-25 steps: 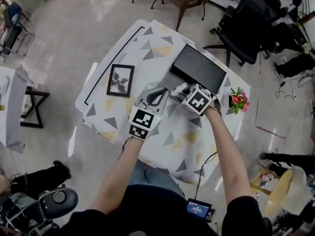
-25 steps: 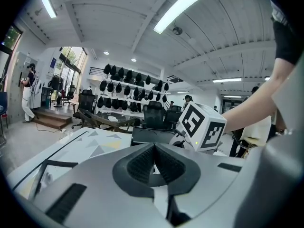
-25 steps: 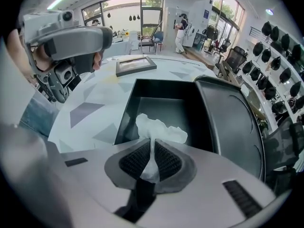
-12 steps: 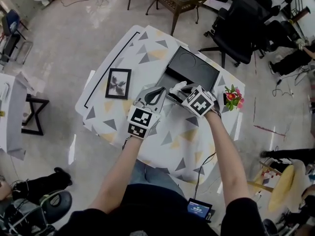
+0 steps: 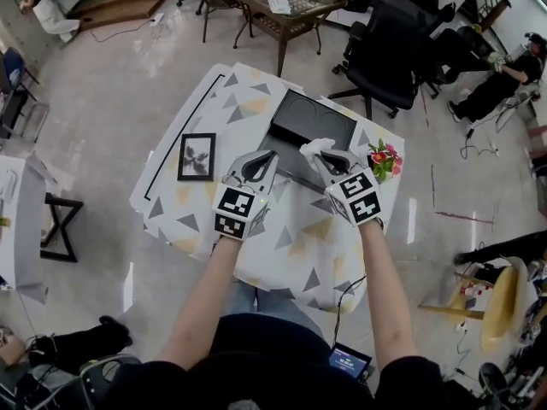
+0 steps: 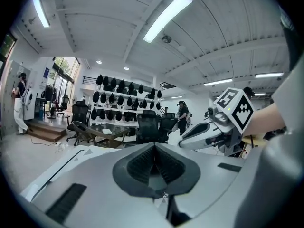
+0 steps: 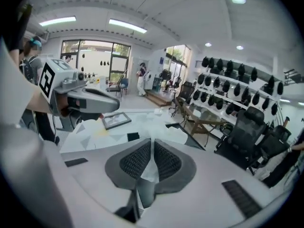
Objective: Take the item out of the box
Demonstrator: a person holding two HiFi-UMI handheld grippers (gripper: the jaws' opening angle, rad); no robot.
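Above the patterned tabletop (image 5: 295, 229), the right claw (image 7: 152, 148) pinches a white item (image 7: 150, 169), held over the near edge of the black box (image 5: 309, 120). It looks thin, soft and light; a pinch at its edge suits it. The left claw (image 6: 153, 158) sits closed, seemingly empty.

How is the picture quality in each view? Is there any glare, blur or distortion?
Head view: evenly lit and sharp, with pale glare streaks on the floor. Left gripper view: strong fisheye bending and dark corners; the long ceiling lamp is blown out to white. Right gripper view: the same bending and dark corners; the windows are the brightest part.
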